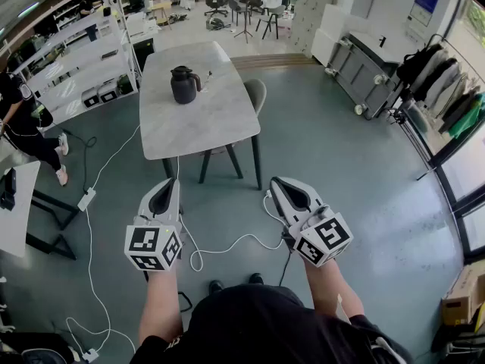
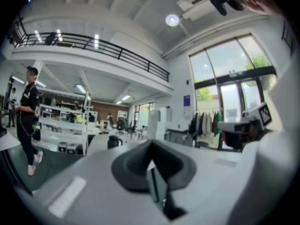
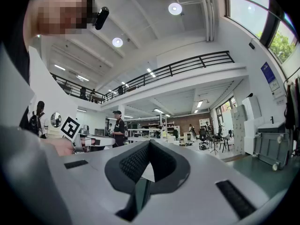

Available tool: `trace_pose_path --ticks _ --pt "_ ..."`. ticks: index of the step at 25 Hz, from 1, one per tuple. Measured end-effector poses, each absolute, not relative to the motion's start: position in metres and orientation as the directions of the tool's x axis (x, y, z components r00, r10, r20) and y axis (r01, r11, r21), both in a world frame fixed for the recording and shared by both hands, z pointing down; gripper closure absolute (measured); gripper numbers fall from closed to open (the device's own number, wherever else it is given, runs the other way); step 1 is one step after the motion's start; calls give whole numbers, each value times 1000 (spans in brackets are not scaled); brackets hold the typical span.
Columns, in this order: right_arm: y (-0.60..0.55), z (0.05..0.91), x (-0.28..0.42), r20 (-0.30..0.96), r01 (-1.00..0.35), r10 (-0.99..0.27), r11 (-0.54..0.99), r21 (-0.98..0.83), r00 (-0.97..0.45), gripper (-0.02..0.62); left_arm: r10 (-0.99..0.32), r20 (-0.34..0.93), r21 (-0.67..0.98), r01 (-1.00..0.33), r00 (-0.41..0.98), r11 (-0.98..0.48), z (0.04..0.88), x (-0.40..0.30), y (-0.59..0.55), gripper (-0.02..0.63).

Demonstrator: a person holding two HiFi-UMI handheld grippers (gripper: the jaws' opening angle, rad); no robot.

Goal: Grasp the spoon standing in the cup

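Note:
No cup or spoon shows in any view. In the head view I hold both grippers low in front of my body, over the grey floor and short of the marble table (image 1: 198, 120). My left gripper (image 1: 162, 191) has its jaws closed together with nothing between them. My right gripper (image 1: 283, 189) is likewise shut and empty. The left gripper view looks level across the room over its closed tips (image 2: 151, 147), with a black jug (image 2: 112, 141) far off. The right gripper view tilts upward past its closed tips (image 3: 149, 147) toward the ceiling and a balcony.
A black jug (image 1: 184, 84) stands on the marble table, with a grey chair (image 1: 255, 97) tucked at its right side. White cables (image 1: 227, 245) trail over the floor by my feet. White shelving (image 1: 76, 67) and a person (image 1: 26, 131) are at left, a clothes rack (image 1: 443, 82) at right.

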State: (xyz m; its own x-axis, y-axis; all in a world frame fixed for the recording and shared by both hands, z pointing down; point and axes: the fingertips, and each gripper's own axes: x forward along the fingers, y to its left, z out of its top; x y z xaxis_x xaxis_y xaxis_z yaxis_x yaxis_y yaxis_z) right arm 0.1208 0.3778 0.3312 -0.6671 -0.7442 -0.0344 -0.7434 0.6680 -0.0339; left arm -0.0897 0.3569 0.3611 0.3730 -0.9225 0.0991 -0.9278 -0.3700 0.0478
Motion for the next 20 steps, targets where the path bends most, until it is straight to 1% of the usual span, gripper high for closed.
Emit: trace_pose_path --ticks 10,15,20 --pt "373 333 136 -48 -738 -739 674 -37 -672 604 -911 116 34 -919 395 -394 361 -67 349 598" --pt "381 348 160 -12 -701 -708 702 -123 -707 603 -909 135 54 -919 395 -392 371 -51 351 597" --pt "398 370 193 18 -678 -685 717 -165 -729 601 -911 149 74 -923 384 -377 385 -22 360 597"
